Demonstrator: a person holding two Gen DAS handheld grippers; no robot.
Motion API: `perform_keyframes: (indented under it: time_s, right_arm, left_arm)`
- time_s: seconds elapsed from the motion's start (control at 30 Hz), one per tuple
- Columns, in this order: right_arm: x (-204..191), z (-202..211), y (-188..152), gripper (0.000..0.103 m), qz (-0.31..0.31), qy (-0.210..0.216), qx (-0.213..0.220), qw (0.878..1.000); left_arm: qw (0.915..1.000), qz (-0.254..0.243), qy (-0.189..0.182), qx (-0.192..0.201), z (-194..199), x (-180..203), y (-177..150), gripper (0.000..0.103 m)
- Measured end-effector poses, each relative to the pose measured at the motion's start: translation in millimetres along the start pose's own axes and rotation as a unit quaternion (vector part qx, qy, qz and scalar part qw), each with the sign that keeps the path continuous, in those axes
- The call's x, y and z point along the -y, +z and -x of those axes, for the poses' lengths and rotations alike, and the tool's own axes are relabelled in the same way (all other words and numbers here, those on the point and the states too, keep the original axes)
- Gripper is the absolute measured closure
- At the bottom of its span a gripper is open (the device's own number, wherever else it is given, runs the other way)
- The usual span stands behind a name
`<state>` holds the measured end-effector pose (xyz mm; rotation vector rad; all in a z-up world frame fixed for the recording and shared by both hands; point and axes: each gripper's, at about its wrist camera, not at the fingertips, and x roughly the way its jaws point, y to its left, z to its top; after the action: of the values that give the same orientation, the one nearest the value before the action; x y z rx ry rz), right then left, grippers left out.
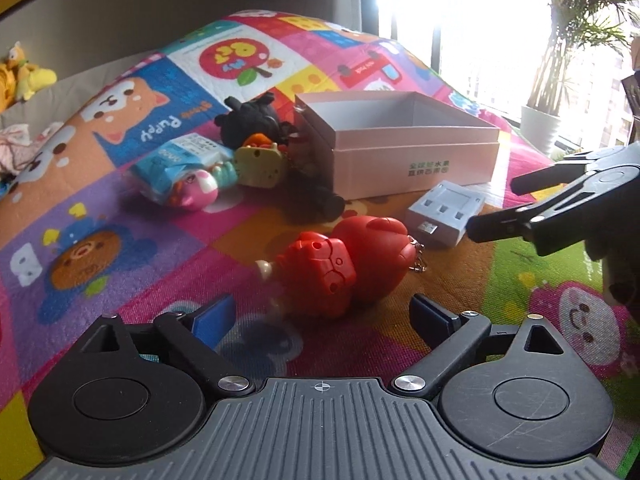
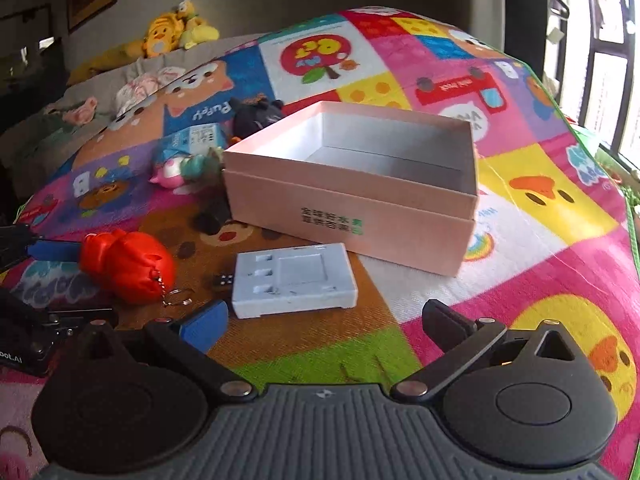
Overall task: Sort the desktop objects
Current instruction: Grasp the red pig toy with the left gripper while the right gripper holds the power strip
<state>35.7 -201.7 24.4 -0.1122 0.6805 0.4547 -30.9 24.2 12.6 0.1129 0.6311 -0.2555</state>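
Observation:
A red toy figure with a keychain [image 1: 348, 260] lies on the colourful play mat, just ahead of my open, empty left gripper [image 1: 324, 316]; it also shows in the right wrist view [image 2: 128, 268]. A pale grey-blue plastic block [image 2: 294, 280] lies right of it, in front of my open, empty right gripper [image 2: 326, 320]; the left wrist view shows it too [image 1: 444, 212]. An open pink cardboard box [image 2: 360, 216] stands behind, empty inside. My right gripper appears at the right edge of the left wrist view [image 1: 500, 204].
A cluster of small toys lies left of the box: a black plush [image 1: 252, 120], a blue packet [image 1: 184, 160], a pink toy [image 1: 196, 192] and a yellow-green toy [image 1: 260, 164]. Yellow plush toys [image 2: 176, 28] sit far back. A potted plant [image 1: 560, 80] stands by the window.

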Motion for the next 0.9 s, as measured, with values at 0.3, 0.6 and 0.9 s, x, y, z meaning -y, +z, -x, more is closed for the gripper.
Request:
perform_keyframes:
  time_s: [0.3, 0.6, 0.9]
  right_arm:
    - [-11.0, -42.9, 14.8, 0.005, 0.023, 0.025, -0.046, 0.998]
    - [18.5, 14.8, -19.1, 0.012, -0.032, -0.029, -0.019, 0.999]
    - [36.8, 23.4, -35.6, 0.008, -0.069, -0.055, -0.012, 0.996]
  left_arm:
    - [0.9998, 0.002, -0.01, 0.019, 5.9, 0.0, -2.4, 0.003]
    - [0.9988, 0.025, -0.042, 0.0, -2.7, 3.7, 4.8, 0.002]
    - [0.9895, -0.054, -0.133, 0.012, 20.4, 47.0, 5.6, 0.002]
